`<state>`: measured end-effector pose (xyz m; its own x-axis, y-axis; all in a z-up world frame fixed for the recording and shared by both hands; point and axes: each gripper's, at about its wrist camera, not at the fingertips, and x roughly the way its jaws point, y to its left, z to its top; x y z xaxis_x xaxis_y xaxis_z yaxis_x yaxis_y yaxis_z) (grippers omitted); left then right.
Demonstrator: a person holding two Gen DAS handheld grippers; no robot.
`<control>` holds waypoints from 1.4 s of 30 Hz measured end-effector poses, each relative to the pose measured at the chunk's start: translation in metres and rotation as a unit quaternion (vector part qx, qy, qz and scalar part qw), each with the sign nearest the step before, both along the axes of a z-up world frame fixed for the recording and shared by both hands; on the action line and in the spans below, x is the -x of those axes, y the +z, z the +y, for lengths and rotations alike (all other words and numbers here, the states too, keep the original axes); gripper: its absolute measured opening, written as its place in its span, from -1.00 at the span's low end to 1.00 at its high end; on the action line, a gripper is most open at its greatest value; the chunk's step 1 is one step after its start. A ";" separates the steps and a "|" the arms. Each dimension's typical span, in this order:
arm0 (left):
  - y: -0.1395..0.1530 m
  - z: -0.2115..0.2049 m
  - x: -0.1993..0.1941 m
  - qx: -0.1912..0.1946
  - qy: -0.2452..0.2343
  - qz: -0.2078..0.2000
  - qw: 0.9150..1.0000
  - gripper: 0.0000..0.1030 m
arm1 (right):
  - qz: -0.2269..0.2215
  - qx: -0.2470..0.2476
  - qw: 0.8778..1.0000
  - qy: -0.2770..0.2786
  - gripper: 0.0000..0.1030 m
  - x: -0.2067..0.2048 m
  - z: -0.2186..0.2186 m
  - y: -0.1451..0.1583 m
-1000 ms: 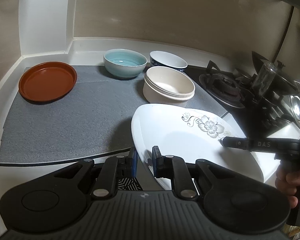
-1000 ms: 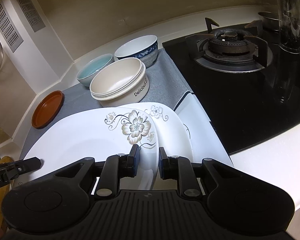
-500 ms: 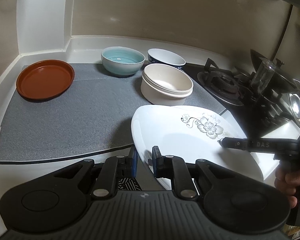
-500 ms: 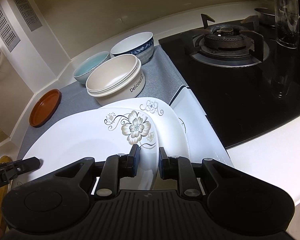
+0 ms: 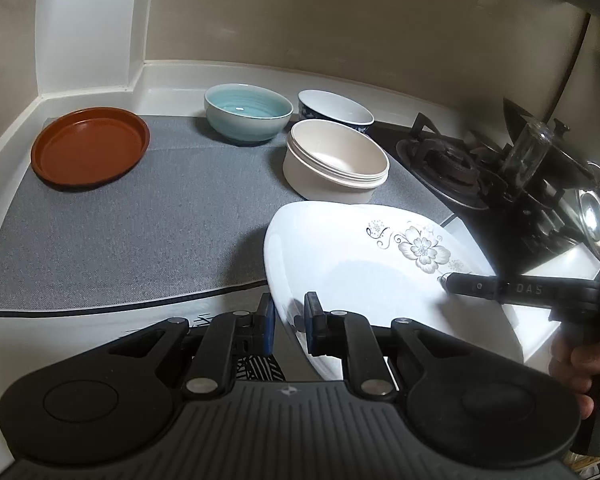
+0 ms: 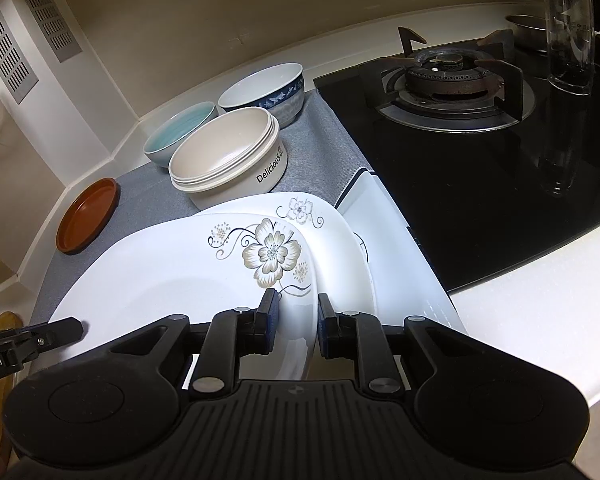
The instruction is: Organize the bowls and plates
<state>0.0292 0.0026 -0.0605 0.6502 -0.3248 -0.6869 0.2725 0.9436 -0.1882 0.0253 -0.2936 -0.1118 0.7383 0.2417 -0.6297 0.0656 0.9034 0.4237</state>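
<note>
A white plate with a flower print (image 5: 360, 272) (image 6: 160, 272) hangs tilted above the counter, held at both ends. My left gripper (image 5: 290, 320) is shut on its near left rim. My right gripper (image 6: 298, 312) is shut on the opposite rim, beside the flower. A second flowered plate (image 6: 332, 232) lies just under it. Behind them on the grey mat (image 5: 140, 232) stand a cream bowl (image 5: 336, 160) (image 6: 224, 152), a teal bowl (image 5: 248, 114) and a blue-patterned bowl (image 5: 336, 108). A brown plate (image 5: 90, 148) sits far left.
A gas stove (image 6: 452, 76) with a black glass top fills the right side, and a tall glass (image 6: 568, 28) stands on it. A white tray (image 6: 400, 248) lies under the plates. A person's hand (image 5: 580, 364) holds the right gripper. Walls close the back and the left.
Both views have drifted slightly, so the bowls sit a little higher in the frames. The plate stays gripped at both rims, and nothing on the counter has moved.
</note>
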 end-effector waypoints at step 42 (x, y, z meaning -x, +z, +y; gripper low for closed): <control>-0.001 0.002 -0.006 0.011 0.009 0.028 1.000 -0.78 | 0.065 0.006 0.997 -0.031 -0.57 -0.013 -0.003 0.013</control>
